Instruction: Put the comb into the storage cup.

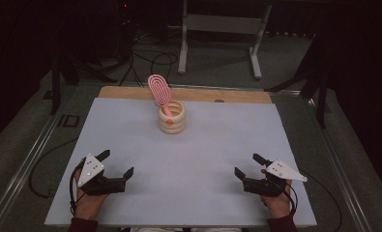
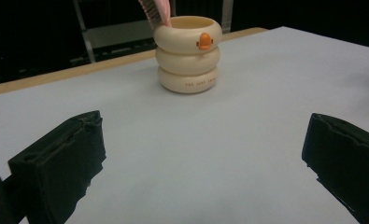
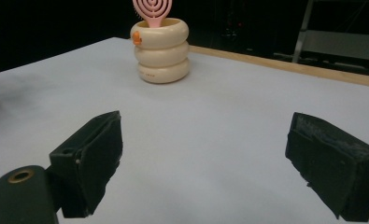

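High view. A white table (image 1: 188,159) with a wooden strip (image 1: 130,92) along its far edge. A cream cup (image 1: 171,117), built like three stacked rings, stands upright near the far edge, roughly midway across. A pink brush (image 1: 159,90) stands in the cup, its oval head leaning up and to the left above the rim. An orange mark sits low on the cup's near side. The left gripper (image 1: 115,164) lies well short of the cup, near the table's front edge and to the cup's left, held by a hand (image 1: 88,202); jaws spread wide, nothing between them. The right gripper (image 1: 248,166) lies opposite, to the cup's right and equally far from it, also in a hand (image 1: 277,203); jaws likewise parted and empty. Each gripper carries a grey plate on top. Beyond the table, a grey frame (image 1: 217,24) stands on the floor.

Left gripper view. Both black jaws rise from the bottom, far apart, bare table between them. The cup (image 2: 188,54) stands ahead, well clear of the jaws, an orange beak-like mark (image 2: 204,41) on its top ring and faint lettering on the bottom ring. The brush (image 2: 155,11) pokes out at the cup's left rim.

Right gripper view. Jaws wide apart, gripping nothing. The cup (image 3: 160,50) stands ahead and left of centre, orange mark on its left side. The brush (image 3: 152,9) rises from it, its ringed face toward the camera.
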`<state>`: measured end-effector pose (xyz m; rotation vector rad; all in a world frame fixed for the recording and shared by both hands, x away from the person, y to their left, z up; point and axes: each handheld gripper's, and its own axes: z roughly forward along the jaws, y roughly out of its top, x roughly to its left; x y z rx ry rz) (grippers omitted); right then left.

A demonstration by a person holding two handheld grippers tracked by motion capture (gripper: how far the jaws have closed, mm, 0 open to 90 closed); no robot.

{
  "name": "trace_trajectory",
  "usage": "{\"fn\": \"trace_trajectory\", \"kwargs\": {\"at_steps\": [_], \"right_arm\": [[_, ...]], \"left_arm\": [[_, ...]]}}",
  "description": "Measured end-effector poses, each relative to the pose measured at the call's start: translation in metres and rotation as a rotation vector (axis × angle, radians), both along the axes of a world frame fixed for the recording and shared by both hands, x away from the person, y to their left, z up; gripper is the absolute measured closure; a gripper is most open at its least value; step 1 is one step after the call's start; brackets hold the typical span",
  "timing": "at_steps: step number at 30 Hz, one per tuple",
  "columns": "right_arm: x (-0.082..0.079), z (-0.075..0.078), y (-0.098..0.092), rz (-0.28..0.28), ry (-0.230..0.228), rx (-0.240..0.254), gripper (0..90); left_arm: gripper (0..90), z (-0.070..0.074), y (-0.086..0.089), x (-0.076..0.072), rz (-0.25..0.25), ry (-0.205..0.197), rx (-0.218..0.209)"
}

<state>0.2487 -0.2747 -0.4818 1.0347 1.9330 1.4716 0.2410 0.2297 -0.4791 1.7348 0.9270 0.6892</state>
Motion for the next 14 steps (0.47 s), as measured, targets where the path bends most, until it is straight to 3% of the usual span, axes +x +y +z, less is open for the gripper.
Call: {"fn": "trace_trajectory", "kwargs": {"at_steps": [6, 14], "right_arm": [[-0.004, 0.001, -0.003, -0.014, -0.014, -0.031, 11.3], [-0.006, 0.001, -0.002, -0.024, -0.014, -0.026, 11.1]], "left_arm": [[0.0, 0.004, 0.008, -0.005, 0.032, -0.044, -0.030], [0.0, 0.005, 0.012, -0.007, 0.043, -0.053, -0.032]]}}
